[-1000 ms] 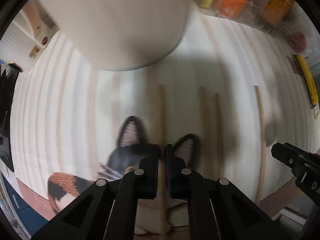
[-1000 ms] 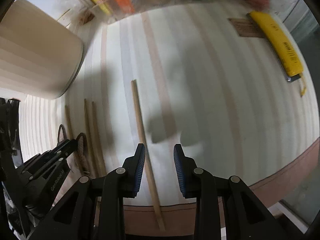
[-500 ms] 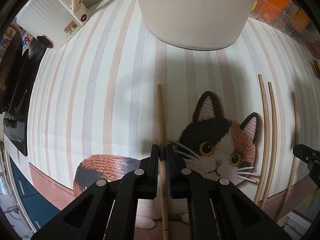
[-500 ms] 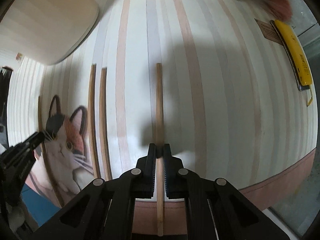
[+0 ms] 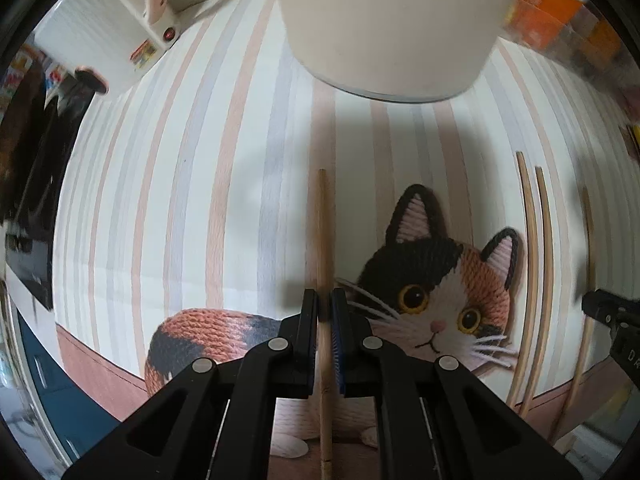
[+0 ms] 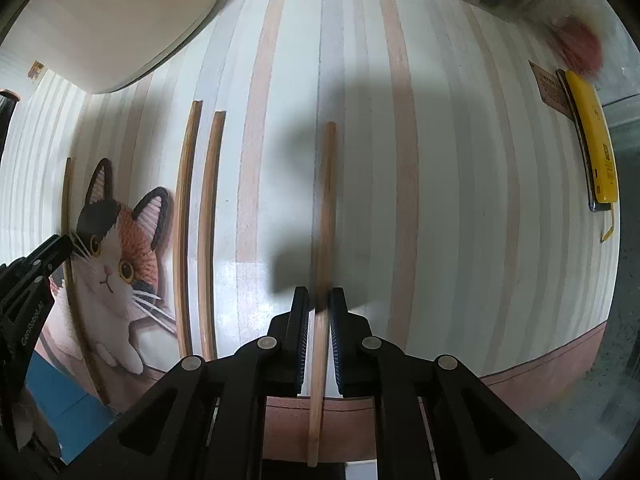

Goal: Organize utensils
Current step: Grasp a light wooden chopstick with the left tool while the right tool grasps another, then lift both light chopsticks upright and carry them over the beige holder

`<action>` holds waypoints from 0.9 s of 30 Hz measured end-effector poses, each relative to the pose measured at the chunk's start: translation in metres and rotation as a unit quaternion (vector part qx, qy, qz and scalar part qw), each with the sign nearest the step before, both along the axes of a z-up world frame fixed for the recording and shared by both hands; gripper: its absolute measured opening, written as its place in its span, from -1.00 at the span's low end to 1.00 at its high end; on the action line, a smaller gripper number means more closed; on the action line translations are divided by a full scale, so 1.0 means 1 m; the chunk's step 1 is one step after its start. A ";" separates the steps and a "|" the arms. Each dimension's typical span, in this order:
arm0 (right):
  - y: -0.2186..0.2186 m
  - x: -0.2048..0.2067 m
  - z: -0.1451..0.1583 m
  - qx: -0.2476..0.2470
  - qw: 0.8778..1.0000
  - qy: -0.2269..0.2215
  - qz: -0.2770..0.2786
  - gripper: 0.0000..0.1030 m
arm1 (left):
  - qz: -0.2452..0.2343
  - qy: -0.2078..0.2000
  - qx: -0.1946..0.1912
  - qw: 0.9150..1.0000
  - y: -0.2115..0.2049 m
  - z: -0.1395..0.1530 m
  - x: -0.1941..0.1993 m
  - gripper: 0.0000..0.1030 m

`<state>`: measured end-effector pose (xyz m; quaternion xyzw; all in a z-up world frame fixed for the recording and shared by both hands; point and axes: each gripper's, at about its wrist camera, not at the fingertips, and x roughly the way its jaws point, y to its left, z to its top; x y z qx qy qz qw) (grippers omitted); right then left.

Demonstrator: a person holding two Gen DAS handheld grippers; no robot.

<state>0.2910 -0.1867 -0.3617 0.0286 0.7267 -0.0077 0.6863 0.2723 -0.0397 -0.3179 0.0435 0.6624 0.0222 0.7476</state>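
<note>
Currently one chopstick (image 5: 322, 240) is clamped by the left gripper (image 5: 325, 320), another chopstick (image 6: 325, 216) by the right gripper (image 6: 319, 320), above the striped bench (image 6: 460, 200). No label is legible.

Both grippers' jaws clamped, level.

Striped tablecloth (image 5: 200, 184), cat print (image 5: 436, 292).

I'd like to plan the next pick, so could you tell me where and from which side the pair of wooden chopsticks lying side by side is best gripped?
Grip the pair of thin wooden chopsticks near their middle, coming straight down from above with the fingers straddling both. They lie flat, parallel and close together on the striped tablecloth, right of the cat picture, so the long sides are the only faces to pinch.
</note>
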 end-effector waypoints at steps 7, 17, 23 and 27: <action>0.003 0.010 0.003 0.020 0.999 -0.011 -0.030 -0.86 | 0.033 0.015 -0.024 0.999 0.010 -0.002 0.012 -0.91; 0.026 0.027 0.000 -0.002 1.000 0.007 0.011 -0.84 | 0.024 0.013 -0.014 1.000 0.001 -0.003 0.016 -0.91; 0.035 0.036 0.000 -0.005 1.000 -0.006 0.011 -0.85 | 0.007 0.008 0.003 1.000 -0.014 -0.006 0.018 -0.91; 0.027 0.027 -0.001 -0.001 1.000 -0.027 -0.008 -0.86 | 0.018 -0.003 -0.003 1.000 -0.012 0.000 0.017 -0.92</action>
